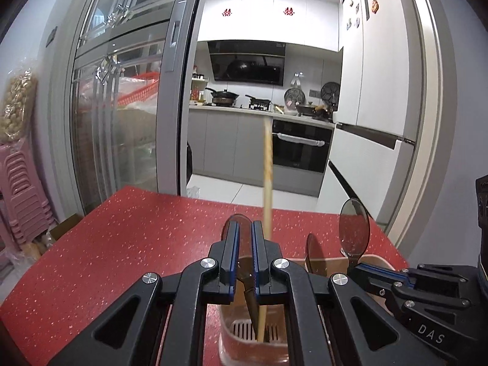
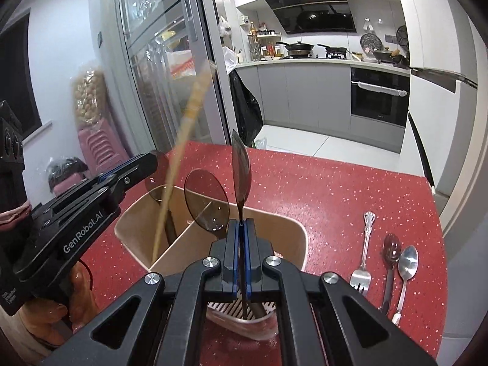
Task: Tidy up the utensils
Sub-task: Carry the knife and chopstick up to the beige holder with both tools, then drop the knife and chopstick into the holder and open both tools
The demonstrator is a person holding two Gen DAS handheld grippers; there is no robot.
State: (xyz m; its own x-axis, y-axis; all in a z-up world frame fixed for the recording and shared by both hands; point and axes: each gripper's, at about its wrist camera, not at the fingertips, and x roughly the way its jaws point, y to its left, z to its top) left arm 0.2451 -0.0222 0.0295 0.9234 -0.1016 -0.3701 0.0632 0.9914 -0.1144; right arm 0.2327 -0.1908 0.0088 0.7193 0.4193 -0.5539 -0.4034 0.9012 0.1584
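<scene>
Partway through: right gripper [image 2: 241, 241] clamps a dark spoon [image 2: 241, 164] over the holder [image 2: 292, 228], left gripper [image 1: 244, 253] stands slightly apart around another; fork [image 2: 364, 250] and two spoons [image 2: 399, 262] still lie on the table [image 2: 320, 189].

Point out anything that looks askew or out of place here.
A metal fork, a dark red spoon and a silver spoon lie loose on the red table, outside the holder. One chopstick leans steeply in its compartment.
</scene>
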